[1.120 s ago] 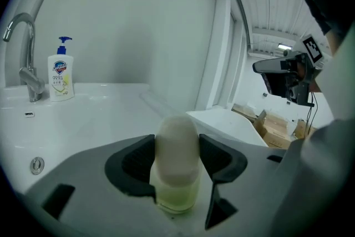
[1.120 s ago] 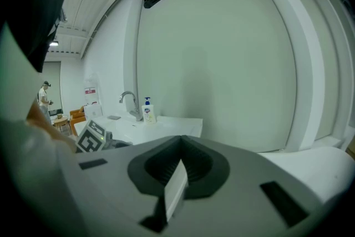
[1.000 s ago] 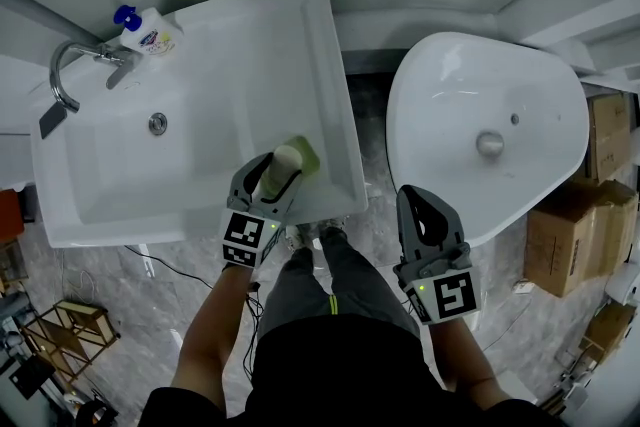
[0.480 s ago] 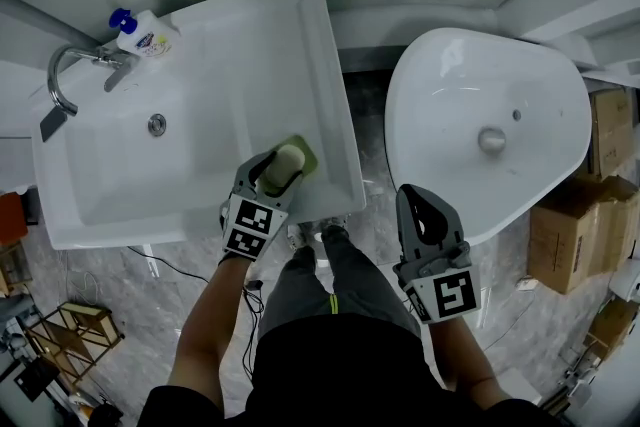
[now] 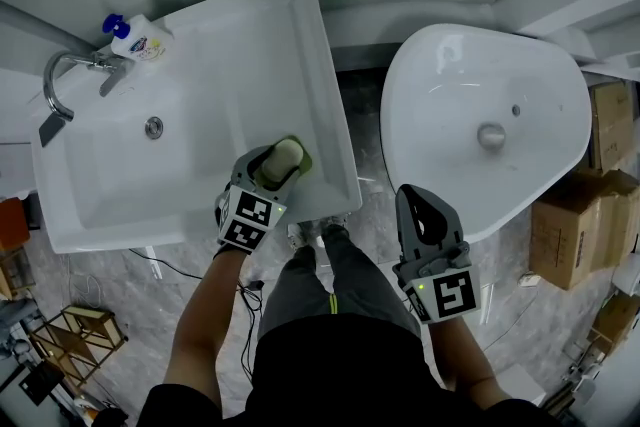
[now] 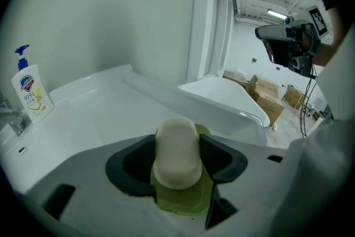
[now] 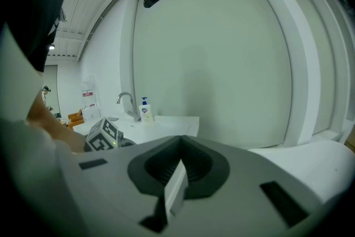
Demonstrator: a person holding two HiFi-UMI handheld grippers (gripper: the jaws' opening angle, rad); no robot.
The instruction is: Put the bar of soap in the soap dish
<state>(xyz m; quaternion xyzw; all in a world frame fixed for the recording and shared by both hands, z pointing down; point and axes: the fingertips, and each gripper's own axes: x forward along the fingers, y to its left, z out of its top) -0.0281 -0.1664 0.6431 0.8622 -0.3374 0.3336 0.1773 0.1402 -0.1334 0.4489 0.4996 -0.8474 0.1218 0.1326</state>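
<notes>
A cream bar of soap [image 6: 177, 152] sits between the pads of my left gripper [image 6: 178, 161], which is shut on its sides. Directly beneath it lies the green soap dish [image 6: 186, 202], on the right rim of the rectangular white sink [image 5: 120, 185]. In the head view the bar of soap [image 5: 285, 155] hangs over the soap dish [image 5: 300, 169] with my left gripper [image 5: 273, 165] tilted down at it. I cannot tell whether the soap touches the dish. My right gripper [image 5: 418, 205] hovers in front of the oval basin, shut and empty, its jaws meeting [image 7: 176, 177].
A pump bottle [image 5: 135, 40] and a chrome tap [image 5: 60, 80] stand at the sink's far left corner. A white oval basin [image 5: 480, 85] is to the right. Cardboard boxes [image 5: 590, 215] sit on the floor at the far right.
My left gripper has sunk and tipped further down with the soap, bringing it closer over the green dish. The right gripper has stayed where it was.
</notes>
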